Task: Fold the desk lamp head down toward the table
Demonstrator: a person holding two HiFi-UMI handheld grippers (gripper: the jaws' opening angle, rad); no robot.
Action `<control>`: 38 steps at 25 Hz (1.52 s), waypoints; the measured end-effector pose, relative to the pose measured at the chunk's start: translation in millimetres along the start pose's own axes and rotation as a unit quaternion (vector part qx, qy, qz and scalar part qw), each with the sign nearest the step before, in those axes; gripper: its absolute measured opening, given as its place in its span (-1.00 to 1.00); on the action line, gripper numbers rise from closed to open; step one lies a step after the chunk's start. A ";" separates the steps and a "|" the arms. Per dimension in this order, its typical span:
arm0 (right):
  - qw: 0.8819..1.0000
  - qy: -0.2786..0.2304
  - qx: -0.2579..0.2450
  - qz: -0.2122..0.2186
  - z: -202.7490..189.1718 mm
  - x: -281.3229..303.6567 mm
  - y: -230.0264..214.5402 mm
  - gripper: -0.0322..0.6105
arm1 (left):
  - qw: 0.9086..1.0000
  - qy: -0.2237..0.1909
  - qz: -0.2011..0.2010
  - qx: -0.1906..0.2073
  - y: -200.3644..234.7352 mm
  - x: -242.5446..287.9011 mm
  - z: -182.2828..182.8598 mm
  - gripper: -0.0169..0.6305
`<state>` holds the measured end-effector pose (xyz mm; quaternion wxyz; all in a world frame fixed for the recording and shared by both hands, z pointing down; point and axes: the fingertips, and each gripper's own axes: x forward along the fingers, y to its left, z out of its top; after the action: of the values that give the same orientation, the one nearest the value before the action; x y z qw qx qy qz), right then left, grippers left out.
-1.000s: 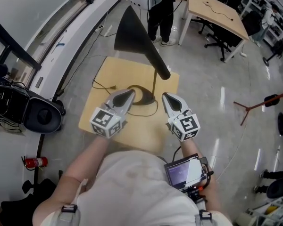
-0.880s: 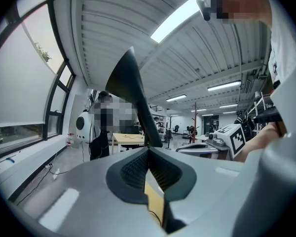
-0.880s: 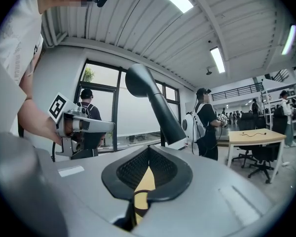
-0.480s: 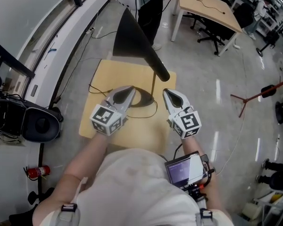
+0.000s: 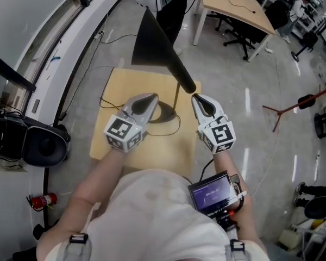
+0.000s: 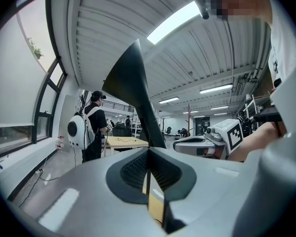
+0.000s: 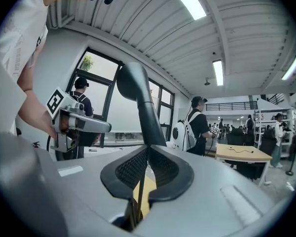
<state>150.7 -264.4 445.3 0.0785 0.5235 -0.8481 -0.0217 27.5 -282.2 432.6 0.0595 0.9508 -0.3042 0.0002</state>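
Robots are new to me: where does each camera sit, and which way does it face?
Head view: on the person's head, facing steeply down at the desk lamp; torso, forearms, left tongs, right tongs show.
Left gripper view: on the left tongs, level along shut jaws toward the lamp; right tongs show.
Right gripper view: on the right tongs, level toward the lamp; empty jaws have just been opening slightly; left tongs show.
All three share the lamp.
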 end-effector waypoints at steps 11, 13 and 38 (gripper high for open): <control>0.998 0.021 -0.056 0.014 15.0 22.4 -8.9 -0.43 | 1.000 0.002 0.000 0.000 4.9 4.0 5.2 -0.94; 0.997 0.032 -0.064 0.019 12.3 27.6 -10.5 -0.34 | 1.000 0.008 0.000 -0.003 5.0 3.4 3.3 -0.94; 0.986 0.103 -0.123 0.040 2.6 58.5 -7.3 -0.26 | 0.998 -0.018 0.042 0.039 14.3 -27.2 61.5 -0.94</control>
<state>131.0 -320.0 448.3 0.2299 0.4748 -0.8468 -0.0688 -5.2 -285.0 372.2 0.0166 0.9385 -0.3450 -0.0025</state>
